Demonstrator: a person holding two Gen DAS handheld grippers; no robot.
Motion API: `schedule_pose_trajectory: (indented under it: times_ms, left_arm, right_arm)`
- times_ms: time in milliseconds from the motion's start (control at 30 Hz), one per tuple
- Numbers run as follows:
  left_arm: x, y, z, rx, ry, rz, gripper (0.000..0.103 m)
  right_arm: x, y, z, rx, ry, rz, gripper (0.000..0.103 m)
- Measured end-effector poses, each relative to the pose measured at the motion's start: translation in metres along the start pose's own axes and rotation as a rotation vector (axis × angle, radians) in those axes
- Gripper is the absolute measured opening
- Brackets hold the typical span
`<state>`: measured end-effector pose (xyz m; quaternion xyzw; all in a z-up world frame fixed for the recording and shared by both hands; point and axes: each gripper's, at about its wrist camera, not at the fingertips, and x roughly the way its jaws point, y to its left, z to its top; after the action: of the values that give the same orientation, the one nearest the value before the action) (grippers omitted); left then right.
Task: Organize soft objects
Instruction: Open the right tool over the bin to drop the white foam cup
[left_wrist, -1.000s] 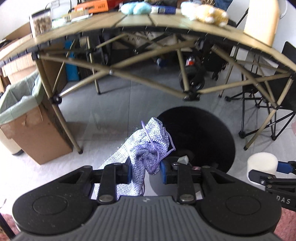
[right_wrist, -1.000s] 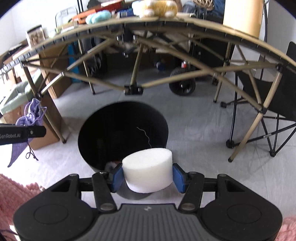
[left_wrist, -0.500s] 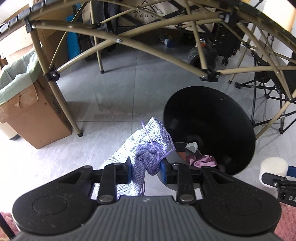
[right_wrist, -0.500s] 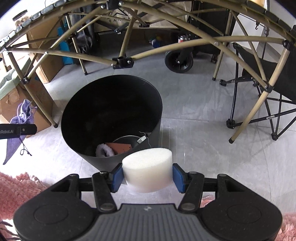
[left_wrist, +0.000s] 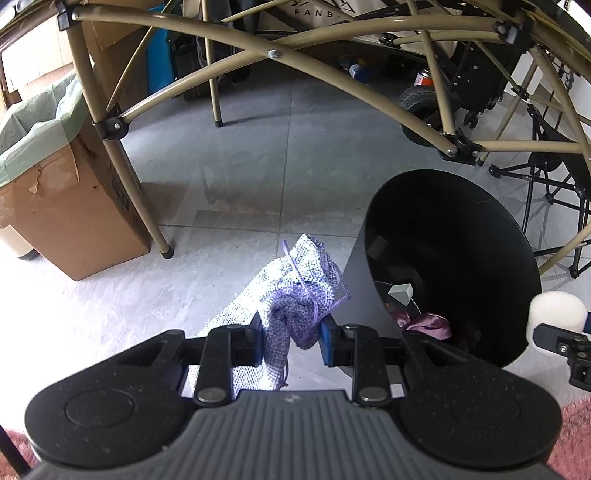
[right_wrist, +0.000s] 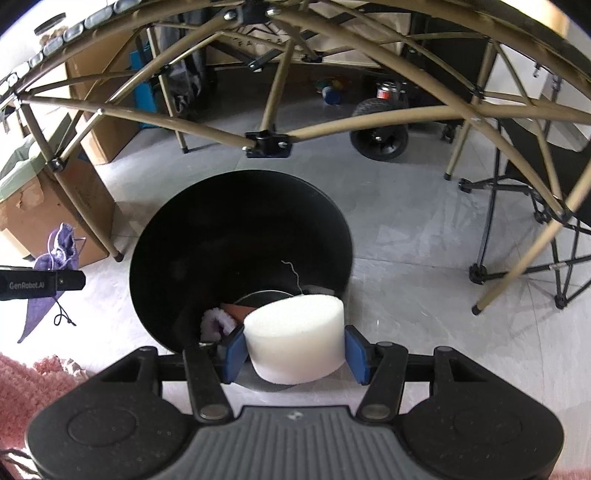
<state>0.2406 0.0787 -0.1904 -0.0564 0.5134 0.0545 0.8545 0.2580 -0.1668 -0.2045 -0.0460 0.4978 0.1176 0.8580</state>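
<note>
My left gripper is shut on a purple knitted drawstring pouch, which hangs just left of the black bin. The same pouch shows at the left edge of the right wrist view. My right gripper is shut on a white foam cylinder, held over the near rim of the black bin. That cylinder also appears at the right edge of the left wrist view. Inside the bin lie a purple cloth, a brown piece and a grey block.
The tan frame of a folding table arches overhead, one leg planted left of the bin. A lined cardboard box stands at the left. A folding chair and a wheeled cart stand beyond. Pink rug lies near.
Both grippers have sunk and tipped downward toward the bin. The tabletop has left view, and the bin's contents now show. Both grips are unchanged.
</note>
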Motion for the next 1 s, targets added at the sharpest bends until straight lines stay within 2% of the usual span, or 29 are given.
schedule_pose_trajectory:
  times_ms: [767, 800, 833, 900, 1000]
  left_arm:
    - [0.018, 0.031, 0.006, -0.085, 0.043, 0.009, 0.028]
    - [0.019, 0.031, 0.006, -0.086, 0.044, 0.008, 0.028]
    - [0.019, 0.031, 0.006, -0.087, 0.045, 0.008, 0.028]
    - [0.02, 0.031, 0.006, -0.089, 0.046, 0.007, 0.028]
    - [0.02, 0.031, 0.007, -0.089, 0.047, 0.007, 0.028]
  right_arm:
    - [0.077, 0.042, 0.054, -0.063, 0.075, 0.07, 0.057]
    - [0.081, 0.042, 0.055, -0.058, 0.08, 0.073, 0.066]
    - [0.083, 0.042, 0.055, -0.05, 0.085, 0.074, 0.082]
    - [0.086, 0.04, 0.056, -0.039, 0.086, 0.072, 0.099]
    - [0.089, 0.04, 0.056, -0.035, 0.09, 0.061, 0.103]
